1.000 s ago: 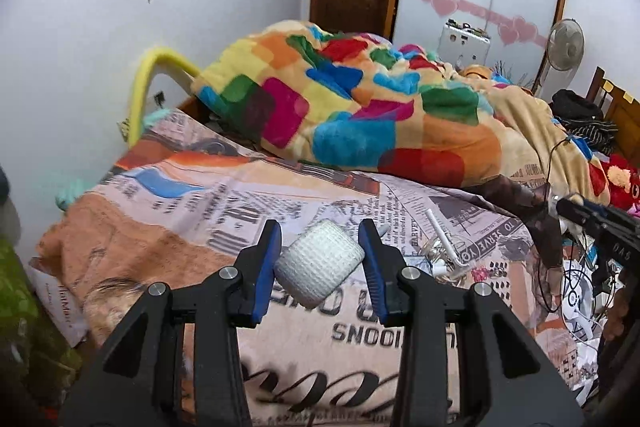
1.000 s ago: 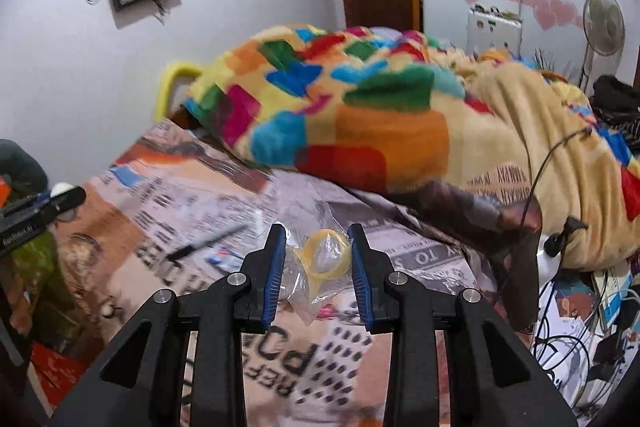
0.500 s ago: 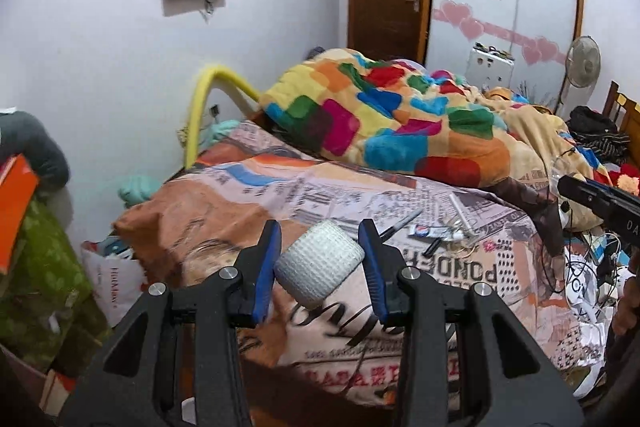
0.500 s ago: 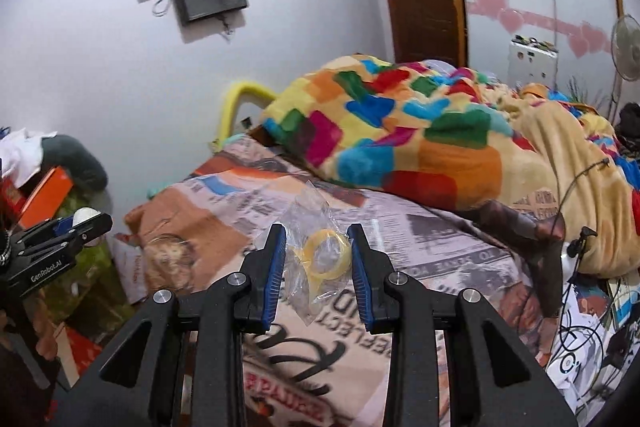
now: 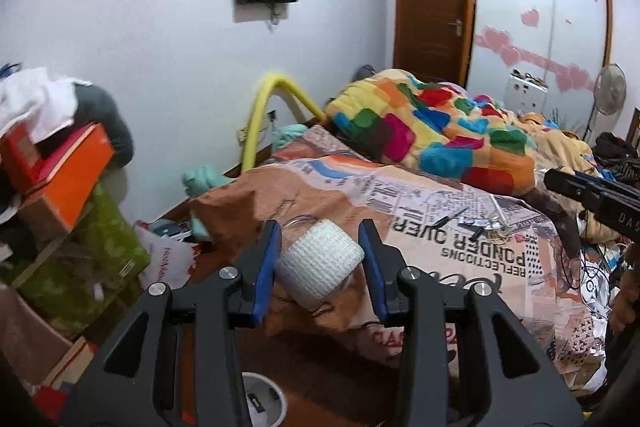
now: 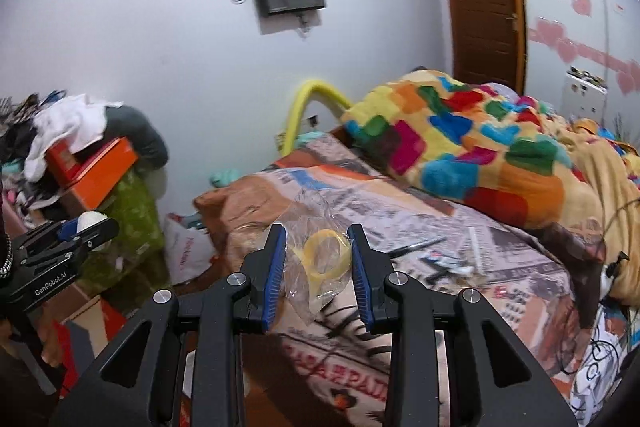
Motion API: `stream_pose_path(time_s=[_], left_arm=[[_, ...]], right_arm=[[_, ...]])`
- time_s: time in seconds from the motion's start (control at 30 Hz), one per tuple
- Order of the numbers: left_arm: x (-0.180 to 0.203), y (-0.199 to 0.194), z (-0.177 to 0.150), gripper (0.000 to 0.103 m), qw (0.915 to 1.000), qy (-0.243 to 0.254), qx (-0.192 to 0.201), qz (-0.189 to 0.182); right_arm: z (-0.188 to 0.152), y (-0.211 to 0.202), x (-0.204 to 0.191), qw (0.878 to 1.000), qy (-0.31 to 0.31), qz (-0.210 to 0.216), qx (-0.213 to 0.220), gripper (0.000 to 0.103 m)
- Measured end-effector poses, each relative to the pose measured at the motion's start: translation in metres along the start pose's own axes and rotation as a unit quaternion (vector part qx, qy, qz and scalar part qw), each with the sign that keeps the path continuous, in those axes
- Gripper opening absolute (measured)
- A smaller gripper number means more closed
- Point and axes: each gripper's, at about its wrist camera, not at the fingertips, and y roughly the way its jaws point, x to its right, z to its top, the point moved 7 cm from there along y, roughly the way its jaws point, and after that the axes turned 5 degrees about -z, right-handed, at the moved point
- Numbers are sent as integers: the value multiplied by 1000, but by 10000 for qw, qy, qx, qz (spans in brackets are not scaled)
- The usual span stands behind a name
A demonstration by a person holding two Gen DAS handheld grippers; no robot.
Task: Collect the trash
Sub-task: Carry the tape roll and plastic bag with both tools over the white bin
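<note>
Left hand-held gripper (image 5: pixel 320 261) is clenched on the white mesh roll (image 5: pixel 320 263), which I carry in the air over the near left corner of the bed (image 5: pixel 460 259), blue pads pressing its two sides. It looks light and spongy, so I judge a mid-body squeeze across the width holds it; harder pressure would only crush it. Right hand-held gripper (image 6: pixel 317 259) grasps the clear plastic bag (image 6: pixel 316 267) with a yellow ring (image 6: pixel 325 254) inside, also aloft above the bed's near end. That film seems slippery and limp, so I trust the stiffer ring between the pads. Below, a white bin rim (image 5: pixel 266 401) shows, partly hidden.
</note>
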Motion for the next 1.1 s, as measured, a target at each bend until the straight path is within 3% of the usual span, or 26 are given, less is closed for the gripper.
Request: stream_pose_path(time_s=[0.47, 0.83, 1.1], left_arm=[[-99, -42, -66, 39, 9965, -618, -109, 555], [-166, -25, -147, 39, 9855, -1193, -728, 964], [-194, -2, -195, 39, 9760, -1477, -1179, 1079]], right_arm=[[-32, 18, -124, 9935, -728, 798, -365, 29], [-84, 57, -201, 9778, -1289, 1253, -1073, 29], [-127, 94, -243, 9597, -1610, 1533, -1716, 29]])
